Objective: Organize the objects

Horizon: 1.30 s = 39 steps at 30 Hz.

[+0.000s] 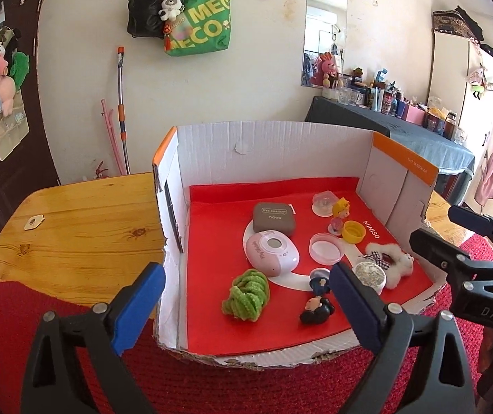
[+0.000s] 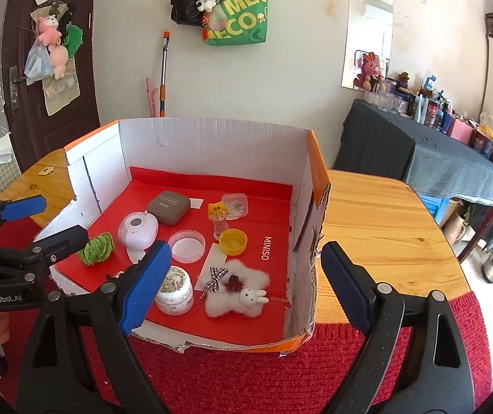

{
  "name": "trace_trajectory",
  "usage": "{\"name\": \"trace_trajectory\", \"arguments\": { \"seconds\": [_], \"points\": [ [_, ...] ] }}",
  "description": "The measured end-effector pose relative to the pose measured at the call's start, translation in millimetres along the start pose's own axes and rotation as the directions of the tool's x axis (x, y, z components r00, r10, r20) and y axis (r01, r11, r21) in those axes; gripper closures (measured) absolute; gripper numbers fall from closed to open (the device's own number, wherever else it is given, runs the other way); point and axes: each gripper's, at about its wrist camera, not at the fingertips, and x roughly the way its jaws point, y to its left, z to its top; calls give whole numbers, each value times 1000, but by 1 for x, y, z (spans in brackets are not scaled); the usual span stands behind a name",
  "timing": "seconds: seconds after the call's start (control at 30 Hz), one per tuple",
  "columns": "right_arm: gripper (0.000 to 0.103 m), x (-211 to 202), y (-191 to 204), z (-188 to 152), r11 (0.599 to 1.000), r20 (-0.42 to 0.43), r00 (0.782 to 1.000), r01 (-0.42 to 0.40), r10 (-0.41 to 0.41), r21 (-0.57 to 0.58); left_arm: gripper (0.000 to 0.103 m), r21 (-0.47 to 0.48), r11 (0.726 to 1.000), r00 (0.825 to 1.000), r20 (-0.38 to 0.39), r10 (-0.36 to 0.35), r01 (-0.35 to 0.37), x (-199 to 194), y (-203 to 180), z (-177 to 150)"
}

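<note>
Two claws hang over our cardboard box (image 1: pixel 274 145) on the desk (image 1: pixel 84 220), both spread wide and empty: left claw (image 1: pixel 246 307), right claw (image 2: pixel 246 286). Inside we see a green scrunchie (image 1: pixel 246 293), pink case (image 1: pixel 270 253) and fluffy rabbit clip (image 2: pixel 236 289).

The box (image 1: pixel 270 145) sits ahead of both jaw pairs; inside it (near the front) a scrunchie (image 1: pixel 246 293) lies left of a figurine (image 1: pixel 317 305).

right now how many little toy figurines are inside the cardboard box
2. A yellow-haired figurine in pink stands near the back beside the yellow bottle cap. A dark-clothed figurine lies near the front, hidden in the right wrist view.
</note>
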Motion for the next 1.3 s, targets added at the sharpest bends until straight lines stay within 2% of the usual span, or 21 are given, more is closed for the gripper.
{"name": "trace_trajectory", "arguments": {
  "seconds": [0.27,0.4,0.6,0.77,0.87,1.1,1.3],
  "points": [
    [14,10,4,-12,1000,-1,1000,21,-21,-12,5,-15,1000,1000,-10,15,-16,11,3,-10],
    [14,14,2,-16,1000,-8,1000,22,-22,0,4,15,999,999,16,43,-43,11,-2,-14],
    [14,13,1,-18,999,-3,999,32,-32,8,3,-4,1000,1000,-11,6,-6,15,0,-15],
    [13,16,1,-18,999,-20,999,37,-37,7,3,0,1000,1000,4,19,-19,14,1,-15],
    [9,16,-3,-19,999,-22,999,33,-33,27,3,1,1000,1000,6,22,-22,14,1,-15],
    [9,18,-13,-21,997,-41,999,6,-3,77,3,4,1000,999,8,31,-31,14,-1,-16],
    [8,18,-8,-21,998,-44,999,12,-10,57,3,4,999,999,12,34,-34,13,-2,-16]
  ]
}}
